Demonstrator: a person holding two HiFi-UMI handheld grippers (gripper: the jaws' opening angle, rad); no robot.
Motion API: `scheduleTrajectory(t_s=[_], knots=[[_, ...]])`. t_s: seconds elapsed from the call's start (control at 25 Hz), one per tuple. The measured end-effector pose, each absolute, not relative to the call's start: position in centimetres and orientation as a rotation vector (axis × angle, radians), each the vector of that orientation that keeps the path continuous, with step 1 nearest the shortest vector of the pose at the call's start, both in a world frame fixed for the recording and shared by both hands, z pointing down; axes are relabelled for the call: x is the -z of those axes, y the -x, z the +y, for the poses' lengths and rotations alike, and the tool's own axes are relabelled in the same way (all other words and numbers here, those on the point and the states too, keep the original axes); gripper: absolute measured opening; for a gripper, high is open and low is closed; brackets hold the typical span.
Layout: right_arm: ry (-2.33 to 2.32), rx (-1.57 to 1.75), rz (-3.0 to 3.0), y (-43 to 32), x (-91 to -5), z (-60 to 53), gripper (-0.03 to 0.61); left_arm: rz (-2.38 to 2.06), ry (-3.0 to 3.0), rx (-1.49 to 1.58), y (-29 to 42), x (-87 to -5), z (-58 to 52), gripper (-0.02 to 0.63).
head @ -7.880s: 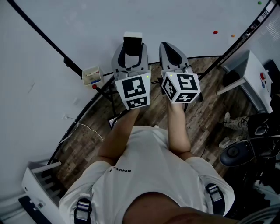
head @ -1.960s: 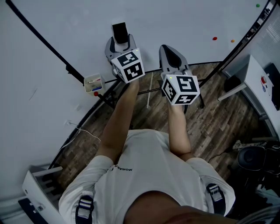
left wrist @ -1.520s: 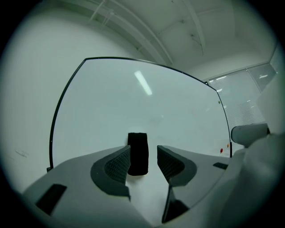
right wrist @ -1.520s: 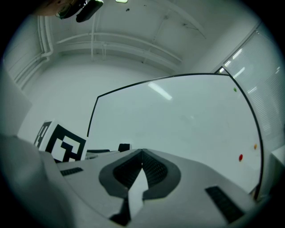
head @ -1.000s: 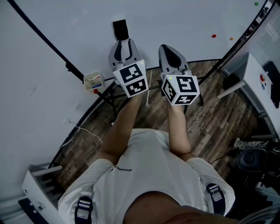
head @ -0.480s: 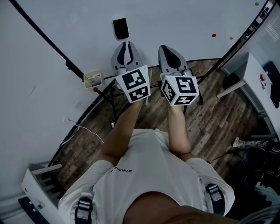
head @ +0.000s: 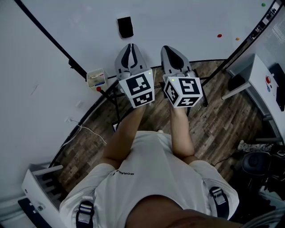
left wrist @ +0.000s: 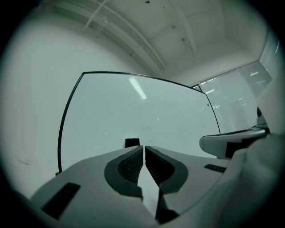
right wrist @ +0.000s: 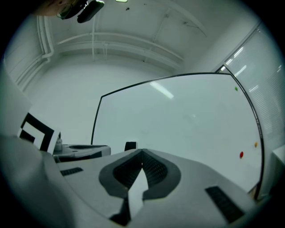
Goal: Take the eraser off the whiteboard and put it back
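The black eraser (head: 125,27) sticks to the whiteboard (head: 187,22), free of both grippers. It also shows small and dark as the eraser (left wrist: 132,142) just above the jaws in the left gripper view, and as the eraser (right wrist: 130,146) in the right gripper view. My left gripper (head: 130,46) points at the board just below it, apart from it. Its jaws are closing, with only a thin slit between them and nothing in it (left wrist: 144,147). My right gripper (head: 171,48) hangs beside it, shut and empty (right wrist: 142,152).
A small marker tray (head: 96,78) hangs on the board's black frame at the left. Red (head: 219,35), orange (head: 237,38) and green (head: 263,5) magnets dot the board's right side. A white desk (head: 260,84) stands at the right, above the wooden floor (head: 213,129).
My left gripper let go of the eraser on the board, drew back toward the person and brought its jaws together. The eraser stays on the board. The right gripper has kept still.
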State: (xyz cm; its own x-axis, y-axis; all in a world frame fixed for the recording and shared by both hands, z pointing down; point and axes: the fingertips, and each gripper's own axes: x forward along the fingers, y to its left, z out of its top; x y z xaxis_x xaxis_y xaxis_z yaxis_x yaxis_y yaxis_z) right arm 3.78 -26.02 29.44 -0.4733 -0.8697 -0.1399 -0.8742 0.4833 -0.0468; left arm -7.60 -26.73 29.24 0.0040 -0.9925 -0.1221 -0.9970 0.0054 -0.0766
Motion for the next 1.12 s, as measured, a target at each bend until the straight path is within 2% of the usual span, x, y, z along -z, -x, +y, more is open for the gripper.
scheduleTrajectory(t_s=[1.12], knots=[[1.548,-0.056,2.598,-3.6,-30.0,-24.9,0.014,2.016,2.174,-0.05,6.5,-29.1,-24.7,0.003]])
